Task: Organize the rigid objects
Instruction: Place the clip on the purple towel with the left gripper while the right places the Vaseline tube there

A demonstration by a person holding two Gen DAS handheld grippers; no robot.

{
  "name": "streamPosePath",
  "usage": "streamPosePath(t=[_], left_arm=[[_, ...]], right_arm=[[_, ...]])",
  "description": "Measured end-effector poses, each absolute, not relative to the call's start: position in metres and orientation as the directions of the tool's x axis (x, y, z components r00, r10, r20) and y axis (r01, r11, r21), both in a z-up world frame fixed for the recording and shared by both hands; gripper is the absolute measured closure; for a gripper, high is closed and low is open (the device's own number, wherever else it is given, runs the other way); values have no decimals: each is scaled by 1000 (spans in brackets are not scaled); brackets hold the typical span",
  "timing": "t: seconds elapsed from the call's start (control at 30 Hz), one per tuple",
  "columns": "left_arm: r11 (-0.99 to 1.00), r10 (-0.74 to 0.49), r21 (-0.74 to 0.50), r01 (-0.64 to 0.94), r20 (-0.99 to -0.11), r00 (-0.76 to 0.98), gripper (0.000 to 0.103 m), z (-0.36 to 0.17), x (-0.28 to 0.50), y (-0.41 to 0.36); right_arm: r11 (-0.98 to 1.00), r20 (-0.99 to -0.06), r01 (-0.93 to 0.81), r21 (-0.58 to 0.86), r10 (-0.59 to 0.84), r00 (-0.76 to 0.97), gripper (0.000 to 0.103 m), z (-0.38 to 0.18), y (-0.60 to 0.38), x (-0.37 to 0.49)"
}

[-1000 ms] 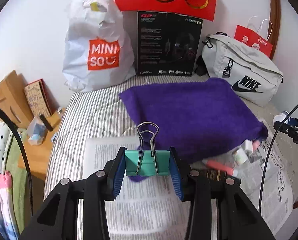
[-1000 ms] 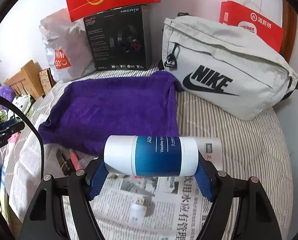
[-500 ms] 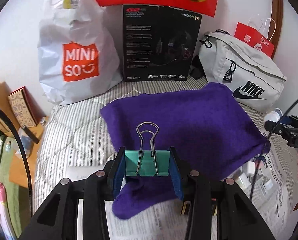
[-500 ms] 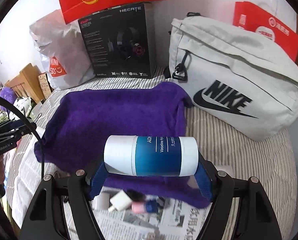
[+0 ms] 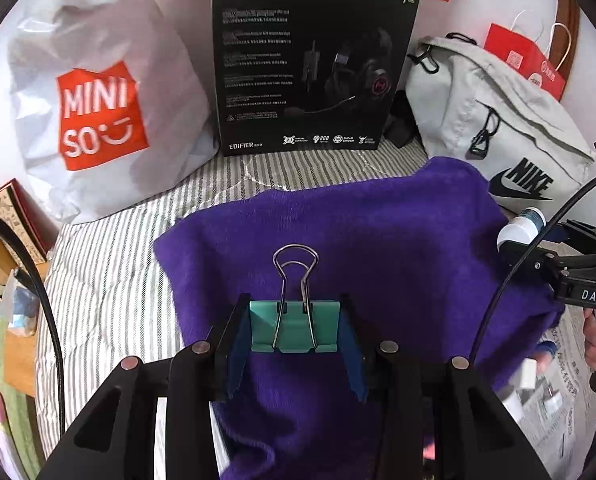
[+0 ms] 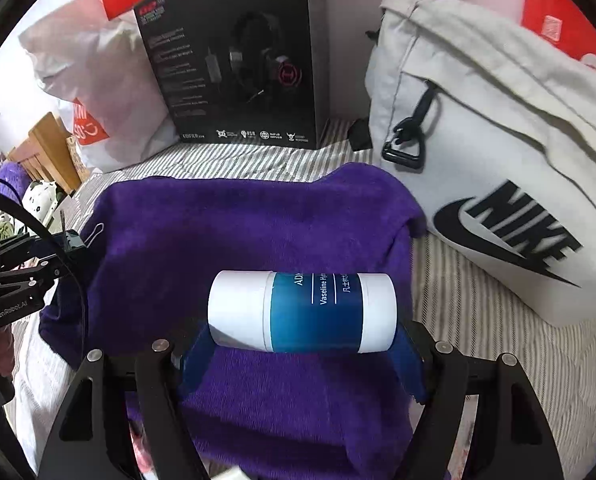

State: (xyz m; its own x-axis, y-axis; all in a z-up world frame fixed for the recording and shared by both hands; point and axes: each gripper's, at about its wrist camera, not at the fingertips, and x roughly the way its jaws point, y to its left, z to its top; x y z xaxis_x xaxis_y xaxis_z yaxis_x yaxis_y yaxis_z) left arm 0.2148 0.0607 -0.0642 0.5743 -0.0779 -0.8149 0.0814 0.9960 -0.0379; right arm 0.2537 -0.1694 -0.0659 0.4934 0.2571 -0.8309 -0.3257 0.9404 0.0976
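**Both grippers loaded above the purple towel**

Left wrist view: the left gripper (image 5: pixel 296 330) is clamped on a teal binder clip (image 5: pixel 295 326), its blue pads pressing the clip's two sides and its wire handles standing upright toward the camera's far field. Below it spreads the purple towel (image 5: pixel 377 232), lying on a striped bedcover (image 5: pixel 110 280). Along the wall stand a white Miniso bag (image 5: pixel 98 92), a black headset box (image 5: pixel 309 64) and a grey Nike bag (image 5: pixel 493 128). This view alone shows the newspaper (image 5: pixel 565 364) at the towel's right edge with small, blurred items on it. The right gripper (image 5: pixel 537 240) appears at the right edge, only the white end of its load visible.

Right wrist view: the right gripper (image 6: pixel 301 336) is closed on a white-and-blue Vaseline bottle (image 6: pixel 301 312), held sideways, cap to the left, over the towel (image 6: pixel 238 232). Here the bottle's label can be read. The left gripper (image 6: pixel 58 248) sits at the left edge beside the towel's left corner, with only the clip's wire handle (image 6: pixel 96 232) showing. The Nike bag (image 6: pixel 497 152) fills the right side, its corner just beside the towel; the headset box (image 6: pixel 238 60) stands behind.
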Motion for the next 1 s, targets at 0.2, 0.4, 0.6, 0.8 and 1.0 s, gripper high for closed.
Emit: streamPosePath(t=[0.2, 0.4, 0.6, 0.8, 1.0], left_arm=[[996, -78, -40, 82, -835, 544, 64, -81, 242, 57], [996, -72, -36, 79, -854, 515, 64, -92, 265, 51], [996, -63, -27, 80, -871, 487, 64, -104, 276, 47], [996, -64, -26, 84, -873, 484, 64, -106, 279, 46], [995, -20, 31, 98, -880, 475, 52, -108, 277, 39]], right_arm=[[934, -854, -347, 84, 247, 458, 27, -85, -154, 278], [932, -874, -355, 66, 226, 430, 27, -98, -140, 304], [940, -893, -339, 50, 194, 406, 27, -114, -132, 323], [940, -900, -339, 32, 175, 400, 27, -119, -126, 327], [933, -910, -359, 25, 170, 379, 23, -120, -124, 329]])
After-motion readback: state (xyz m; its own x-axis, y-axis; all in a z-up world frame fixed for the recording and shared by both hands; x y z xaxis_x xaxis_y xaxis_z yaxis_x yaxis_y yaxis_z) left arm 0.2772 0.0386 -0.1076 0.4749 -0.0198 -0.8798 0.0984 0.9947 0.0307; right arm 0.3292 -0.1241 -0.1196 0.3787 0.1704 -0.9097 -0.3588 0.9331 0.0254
